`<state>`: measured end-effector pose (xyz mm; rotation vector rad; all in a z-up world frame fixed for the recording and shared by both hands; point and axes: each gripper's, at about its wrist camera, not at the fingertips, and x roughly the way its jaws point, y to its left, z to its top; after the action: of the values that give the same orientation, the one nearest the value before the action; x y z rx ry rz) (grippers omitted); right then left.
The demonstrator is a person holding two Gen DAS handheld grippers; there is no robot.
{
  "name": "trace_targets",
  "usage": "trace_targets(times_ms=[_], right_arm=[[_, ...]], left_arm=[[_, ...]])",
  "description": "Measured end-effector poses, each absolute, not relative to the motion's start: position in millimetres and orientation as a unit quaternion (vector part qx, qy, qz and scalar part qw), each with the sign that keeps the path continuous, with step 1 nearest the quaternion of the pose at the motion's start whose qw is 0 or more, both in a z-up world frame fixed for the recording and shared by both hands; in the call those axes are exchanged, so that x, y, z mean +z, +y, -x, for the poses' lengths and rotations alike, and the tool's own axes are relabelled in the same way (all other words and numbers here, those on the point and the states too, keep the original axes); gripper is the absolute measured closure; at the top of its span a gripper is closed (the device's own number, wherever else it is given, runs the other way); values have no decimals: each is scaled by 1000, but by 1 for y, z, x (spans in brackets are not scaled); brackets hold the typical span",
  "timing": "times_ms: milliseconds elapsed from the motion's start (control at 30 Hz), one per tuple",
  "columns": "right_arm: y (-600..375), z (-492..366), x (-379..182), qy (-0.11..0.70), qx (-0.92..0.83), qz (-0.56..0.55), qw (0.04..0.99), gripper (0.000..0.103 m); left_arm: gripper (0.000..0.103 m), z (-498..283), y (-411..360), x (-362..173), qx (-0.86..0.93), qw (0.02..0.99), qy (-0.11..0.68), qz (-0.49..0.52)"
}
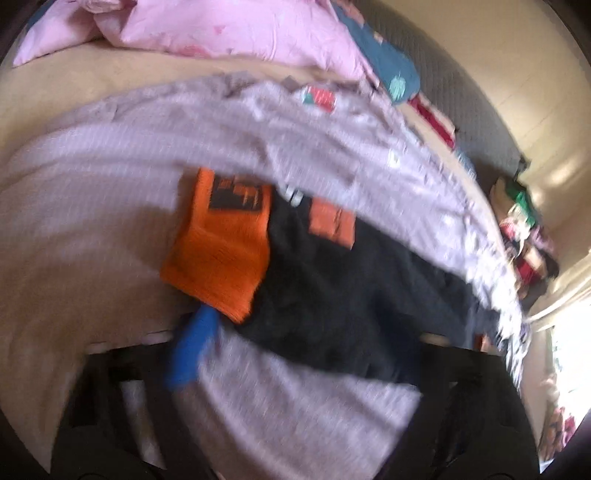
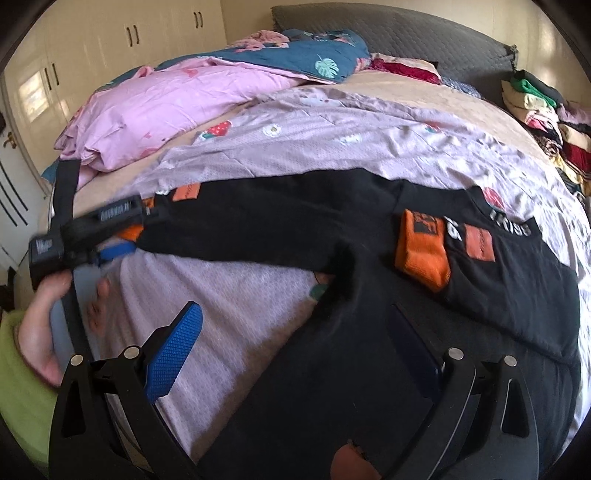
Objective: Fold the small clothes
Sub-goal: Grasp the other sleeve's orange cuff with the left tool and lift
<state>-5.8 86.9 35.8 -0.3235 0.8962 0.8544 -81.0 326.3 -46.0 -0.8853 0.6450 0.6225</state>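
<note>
A small black sweater with orange cuffs and orange patches (image 2: 332,229) lies on a lilac printed sheet (image 2: 332,140) on the bed. In the right wrist view my left gripper (image 2: 110,254) is at the left, holding the end of one black sleeve near its orange cuff. The left wrist view is blurred: the black sweater (image 1: 351,295) and an orange cuff (image 1: 221,254) fill the middle, with a blue finger pad (image 1: 192,350) under the cloth. My right gripper (image 2: 295,350) is open, its blue pad (image 2: 177,350) beside the sweater's body, which lies between its jaws.
A pink duvet (image 2: 155,103) and a teal leaf-print cover (image 2: 295,55) lie at the far side of the bed. A stack of folded clothes (image 2: 535,107) stands at the far right by the grey headboard (image 2: 406,33). Wardrobe doors (image 2: 129,37) line the back left wall.
</note>
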Motion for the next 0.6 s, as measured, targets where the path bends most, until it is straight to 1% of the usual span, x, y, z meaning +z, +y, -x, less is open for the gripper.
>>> trace_targets(times_ms=[33, 67, 100, 167, 333, 533, 567, 600], right_arm=[[82, 6, 34, 421, 395, 150, 803, 5], [79, 6, 33, 423, 391, 150, 803, 5], [75, 5, 33, 425, 388, 147, 805, 4], [66, 2, 31, 429, 382, 135, 808, 4], [47, -12, 31, 437, 359, 99, 819, 4], [17, -27, 43, 429, 330, 63, 839, 4], [9, -29, 46, 425, 322, 54, 844, 4], [2, -31, 49, 422, 317, 48, 848, 4]], left_arm=[[57, 77, 328, -45, 299, 811, 300, 404], [66, 75, 330, -45, 301, 810, 300, 404], [78, 75, 331, -45, 299, 809, 298, 408], [93, 75, 331, -39, 293, 817, 285, 406], [93, 64, 312, -6, 274, 859, 268, 341], [94, 44, 285, 26, 224, 887, 249, 318], [96, 42, 282, 28, 218, 889, 247, 317], [96, 39, 277, 30, 211, 891, 247, 316]])
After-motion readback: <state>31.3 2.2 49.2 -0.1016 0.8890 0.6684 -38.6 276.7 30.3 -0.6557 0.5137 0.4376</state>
